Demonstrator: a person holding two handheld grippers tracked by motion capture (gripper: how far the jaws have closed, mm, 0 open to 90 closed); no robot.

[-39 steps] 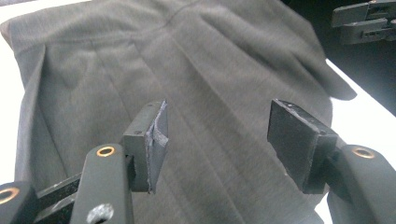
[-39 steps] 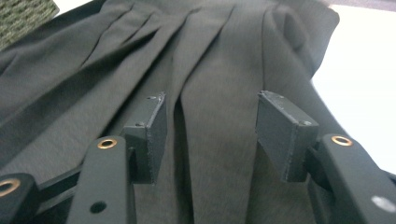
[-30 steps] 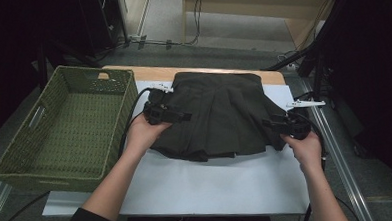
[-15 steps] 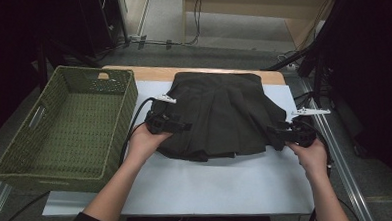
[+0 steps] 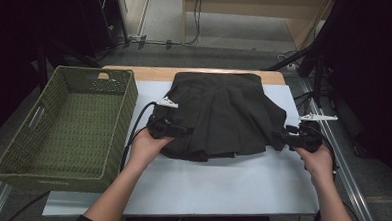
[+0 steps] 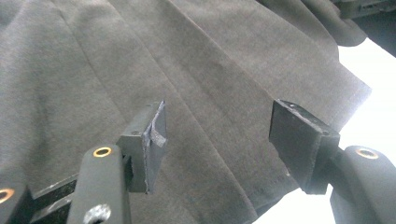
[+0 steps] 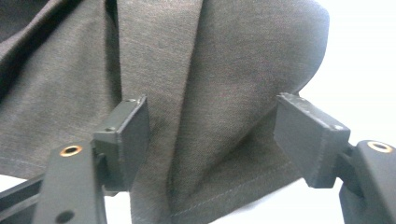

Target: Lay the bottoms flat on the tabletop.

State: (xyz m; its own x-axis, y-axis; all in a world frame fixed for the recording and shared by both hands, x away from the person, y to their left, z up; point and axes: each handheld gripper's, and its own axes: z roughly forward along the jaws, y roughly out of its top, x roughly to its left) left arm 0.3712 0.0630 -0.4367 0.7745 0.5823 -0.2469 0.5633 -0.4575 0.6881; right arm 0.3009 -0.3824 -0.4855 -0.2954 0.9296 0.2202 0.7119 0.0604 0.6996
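- Evidently the work in hand was folding a dark pleated skirt [image 5: 223, 114], which lay spread on the white sheet of the tabletop [image 5: 212, 185], waistband at the far edge, hem toward the person
- Left tongs [image 5: 181, 130] sat at the skirt's left edge, near the hem; in the left gripper view their jaws stood wide apart over the pleats [image 6: 196, 84], gripping nothing
- Right tongs [image 5: 279, 138] were at the skirt's right near corner; the right gripper view showed them wide open too, with a folded flap of cloth [image 7: 219, 107] lying between the jaws, not yet pinched
- Green woven basket [image 5: 64, 128] stood to the left of the skirt, just beside the sheet's edge, with nothing in it
- Judging by this, the job was at an early stage: the skirt was laid out and roughly flat, both tongs were placed at opposite sides, but no grip was made and no fold was done
- Left to do, as I read it: close on the edges, fold the skirt, then likely move it into the basket
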